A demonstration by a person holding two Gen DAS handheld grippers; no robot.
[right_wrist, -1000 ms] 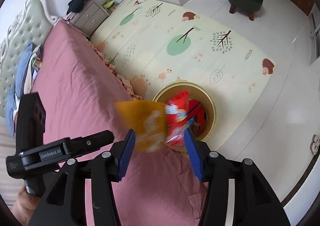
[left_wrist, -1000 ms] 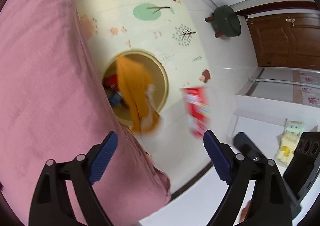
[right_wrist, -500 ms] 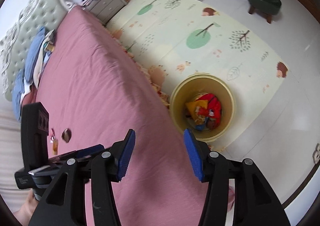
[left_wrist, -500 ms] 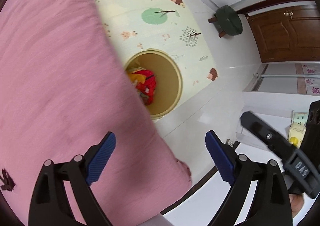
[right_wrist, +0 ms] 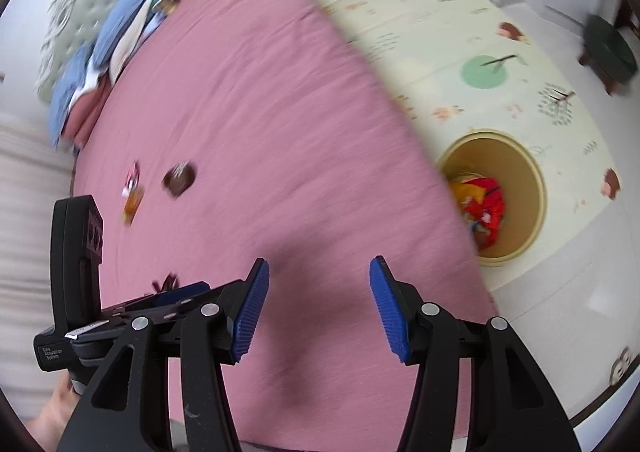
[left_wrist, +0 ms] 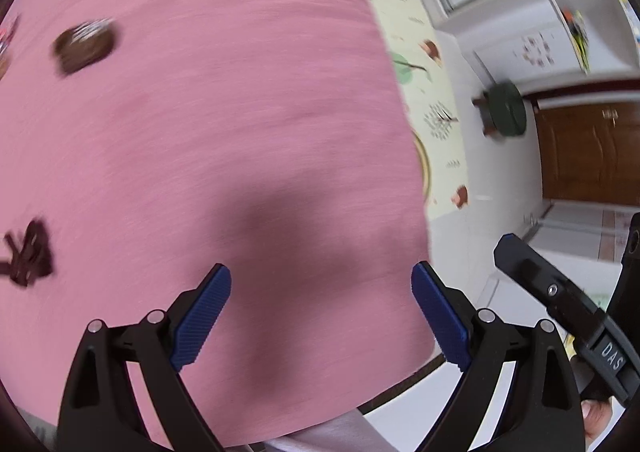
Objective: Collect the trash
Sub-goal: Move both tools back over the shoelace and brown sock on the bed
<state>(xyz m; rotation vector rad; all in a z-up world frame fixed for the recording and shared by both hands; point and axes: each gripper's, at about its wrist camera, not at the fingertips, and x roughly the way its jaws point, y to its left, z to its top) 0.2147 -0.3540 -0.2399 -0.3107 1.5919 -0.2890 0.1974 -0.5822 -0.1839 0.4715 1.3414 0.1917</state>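
Observation:
My left gripper (left_wrist: 320,292) is open and empty above the pink bed (left_wrist: 224,124). My right gripper (right_wrist: 318,288) is open and empty too, above the bed's near corner. A round brown wrapper (left_wrist: 84,46) lies on the bed at the far left, seen also in the right wrist view (right_wrist: 179,180). A dark crumpled wrapper (left_wrist: 30,254) lies at the left edge. A pink and an orange wrapper (right_wrist: 132,192) lie near the brown one. The yellow bin (right_wrist: 532,192) stands on the floor beside the bed and holds red and orange bags (right_wrist: 482,204).
A patterned play mat (right_wrist: 460,32) covers the floor by the bed. A green stool (right_wrist: 610,48) stands on the white floor near a brown door (left_wrist: 588,152). Pillows and folded bedding (right_wrist: 104,52) lie at the headboard.
The orange and red bags fell into the bin. Both grippers have swung left from the bin to over the bed, and the wrappers on the bed have come into view.

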